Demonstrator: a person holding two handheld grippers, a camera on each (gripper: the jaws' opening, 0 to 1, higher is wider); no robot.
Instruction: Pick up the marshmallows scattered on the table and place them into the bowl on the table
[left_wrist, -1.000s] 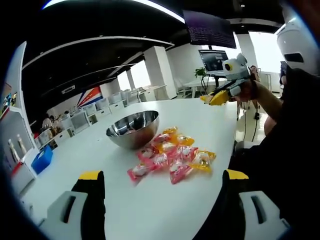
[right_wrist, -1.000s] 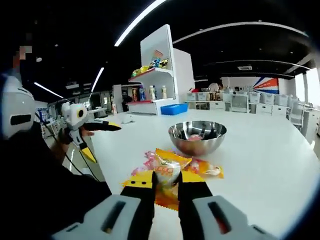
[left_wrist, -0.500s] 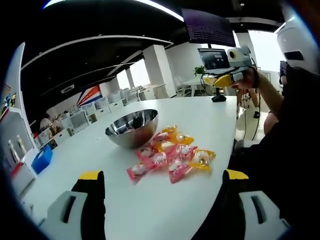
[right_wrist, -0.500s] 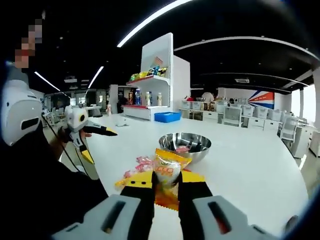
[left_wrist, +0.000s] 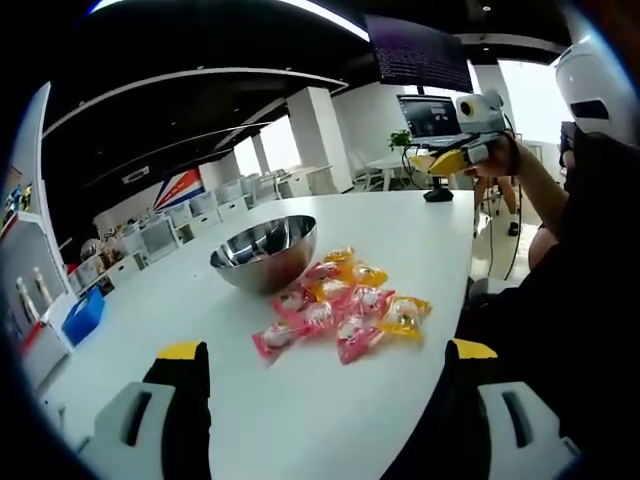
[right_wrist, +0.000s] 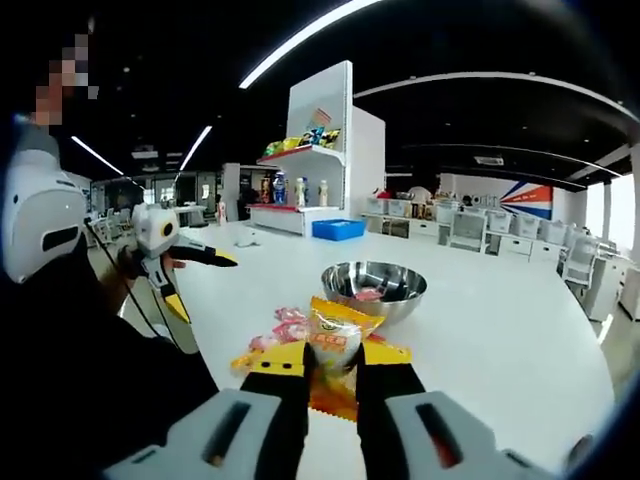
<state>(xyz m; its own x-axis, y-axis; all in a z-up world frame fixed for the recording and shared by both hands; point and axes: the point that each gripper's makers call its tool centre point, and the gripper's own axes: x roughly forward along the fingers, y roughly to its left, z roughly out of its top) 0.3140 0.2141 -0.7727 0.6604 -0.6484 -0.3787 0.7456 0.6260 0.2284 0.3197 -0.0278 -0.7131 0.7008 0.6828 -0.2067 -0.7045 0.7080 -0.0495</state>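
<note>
The left gripper (left_wrist: 320, 400) hangs low over the white table (left_wrist: 300, 420), jaws spread wide and empty, facing the heap of pink and yellow wrapped marshmallows (left_wrist: 340, 305) beside the shiny steel bowl (left_wrist: 263, 254). The right gripper (right_wrist: 330, 385), raised short of the bowl, pinches one yellow marshmallow packet (right_wrist: 335, 345). I judge this the carry step; next, reach forward over the bowl and release.

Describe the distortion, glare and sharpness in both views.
Left gripper view: fisheye bends the white table edge; bright windows blow out behind; the steel bowl mirrors the room. Right gripper view: ceiling light strips curve; the orange packet in the right hand-held gripper is sharp, far shelves soft.
</note>
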